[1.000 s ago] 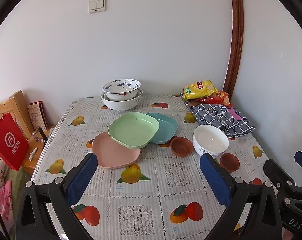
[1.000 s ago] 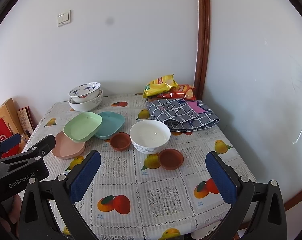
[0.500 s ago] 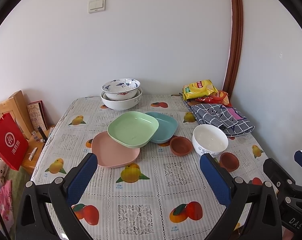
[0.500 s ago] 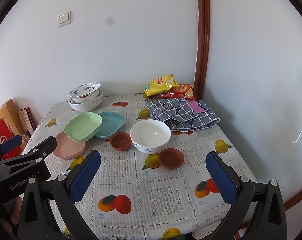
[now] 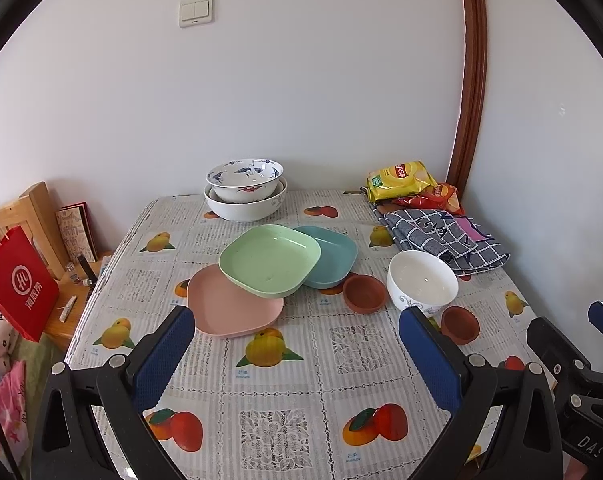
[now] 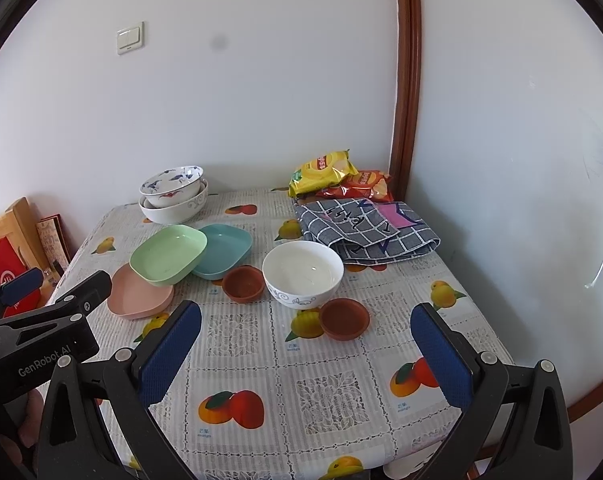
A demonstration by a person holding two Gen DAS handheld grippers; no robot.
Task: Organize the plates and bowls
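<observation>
Both the left hand-held gripper (image 5: 295,334) and right hand-held gripper (image 6: 305,330) hover wide apart and empty over the near desk (image 5: 285,396), with the green plate (image 5: 269,258) overlapping the pink plate (image 5: 233,308) mid-desk.

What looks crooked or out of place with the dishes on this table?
The green plate sits tilted, propped across the pink plate and the teal plate rather than nested. Nothing looks spilled or broken.

Green plate (image 5: 269,259) atop pink plate (image 5: 231,310) and teal plate (image 5: 333,256), white bowl (image 5: 422,282) beside
</observation>
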